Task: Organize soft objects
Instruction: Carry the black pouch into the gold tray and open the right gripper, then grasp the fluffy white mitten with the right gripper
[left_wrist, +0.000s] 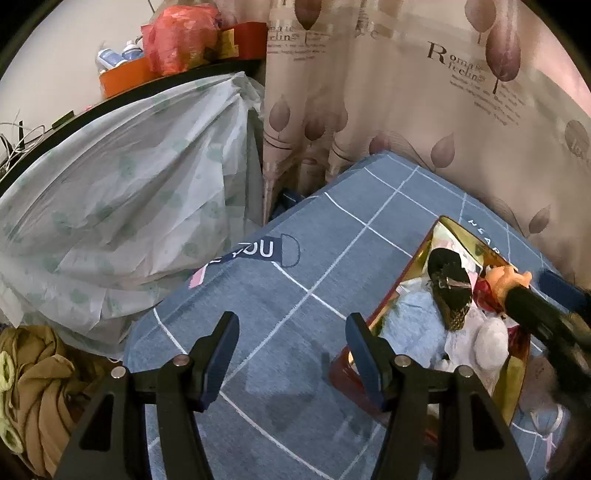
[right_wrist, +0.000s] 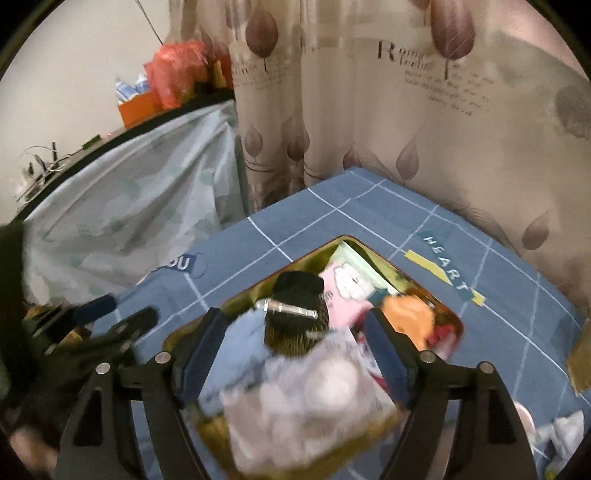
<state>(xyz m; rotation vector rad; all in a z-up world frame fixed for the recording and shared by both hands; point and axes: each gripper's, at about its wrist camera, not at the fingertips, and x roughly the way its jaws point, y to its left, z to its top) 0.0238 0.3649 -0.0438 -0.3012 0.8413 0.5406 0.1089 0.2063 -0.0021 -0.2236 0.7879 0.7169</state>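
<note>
Blue-padded left gripper (left_wrist: 290, 352) spread, tilted over bedsheet (left_wrist: 314, 258) | right gripper (right_wrist: 295, 354) spread above box (right_wrist: 424, 291)

A bed (left_wrist: 295, 295) is covered by a blue sheet (right_wrist: 369, 206) with thin white lines that make big squares. Words are printed on the sheet. A long cream curtain (left_wrist: 406, 110) with brown leaves and dark writing is hung behind the bed. A plain pale wall (left_wrist: 66, 55) is seen to the left. A dark table edge (left_wrist: 122, 98) is seen by that wall, and a thin see-through plastic cover (left_wrist: 129, 184) with green spots is draped down from it. An orange box (left_wrist: 122, 77), a red bag (left_wrist: 181, 37) and some bottles (left_wrist: 114, 55) are kept on top. White wires (left_wrist: 18, 136) are tangled at the far left. A brown cloth (left_wrist: 40, 387) is heaped low by the bed.
</note>
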